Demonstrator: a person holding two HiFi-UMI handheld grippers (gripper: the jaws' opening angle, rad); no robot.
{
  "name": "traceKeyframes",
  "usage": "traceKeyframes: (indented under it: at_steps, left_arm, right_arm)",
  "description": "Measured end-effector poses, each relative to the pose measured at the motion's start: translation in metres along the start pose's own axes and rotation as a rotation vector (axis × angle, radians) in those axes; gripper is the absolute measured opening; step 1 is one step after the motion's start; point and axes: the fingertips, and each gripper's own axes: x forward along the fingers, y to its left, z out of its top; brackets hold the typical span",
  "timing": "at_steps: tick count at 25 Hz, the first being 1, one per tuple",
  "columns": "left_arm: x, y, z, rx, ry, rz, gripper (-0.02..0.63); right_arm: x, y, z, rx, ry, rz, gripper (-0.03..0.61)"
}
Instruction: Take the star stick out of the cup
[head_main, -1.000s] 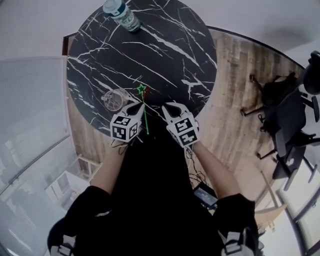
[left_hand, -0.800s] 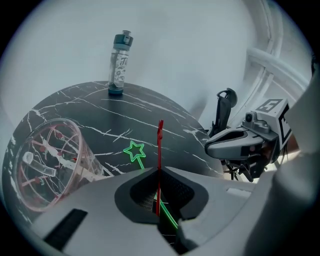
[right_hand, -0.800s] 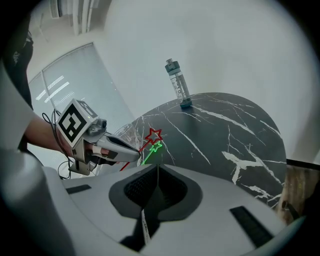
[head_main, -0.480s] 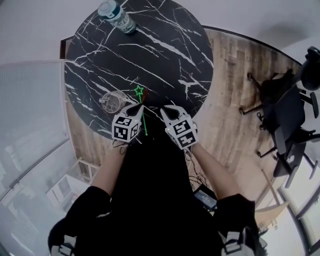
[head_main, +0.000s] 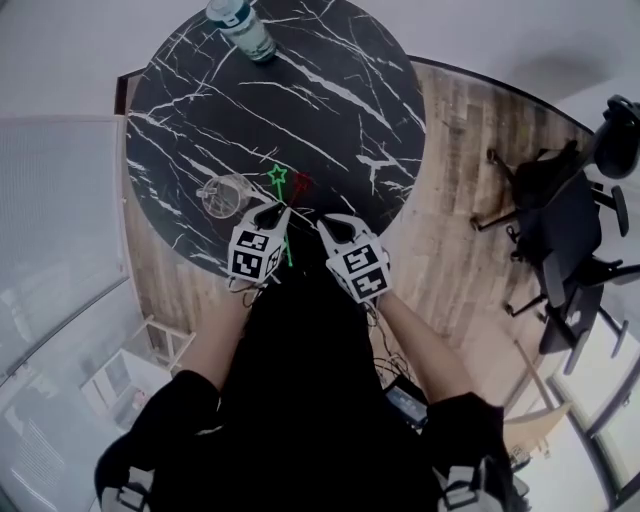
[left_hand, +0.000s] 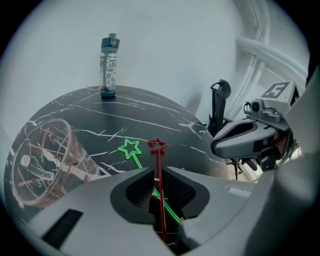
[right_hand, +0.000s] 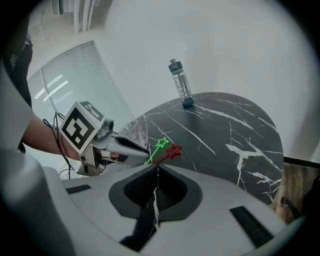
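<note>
Round black marble table (head_main: 200, 90) with white veins, filling the upper part of the head view. Wood floor (head_main: 470, 180) to its right, with a black office chair (head_main: 575, 230) standing well apart from the table. At the table's far edge, a clear water bottle (head_main: 240, 25) with a teal cap, upright. Near the near edge, a clear cup (head_main: 228, 195) with a pinkish-red pattern; looks tipped towards its mouth in the left gripper view, hard to say for sure. Just right of the cup, the left gripper (head_main: 272, 212), jaws closed on two thin sticks that run through the gap between the pads. Beside it, the right gripper (head_main: 325, 222), jaws closed down to a thin slit, holding nothing. Both sticks outside the cup: green star stick (head_main: 278, 178) slanting left, red star stick (head_main: 302, 183) straighter, stars side by side above the tabletop, beyond the left jaw tips.
</note>
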Motion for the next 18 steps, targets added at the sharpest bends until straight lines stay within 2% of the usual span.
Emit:
traceKeyframes:
  at_steps: [12, 18]
  left_arm:
    - [-0.074, 0.008, -0.01, -0.033, -0.141, 0.037, 0.031]
    - [-0.124, 0.016, -0.009, -0.029, -0.245, 0.069, 0.011]
  right_arm:
    - [0.003, 0.064, 0.01, -0.054, -0.073, -0.02, 0.002]
    - [0.002, 0.106, 0.043, -0.122, -0.166, -0.009, -0.003]
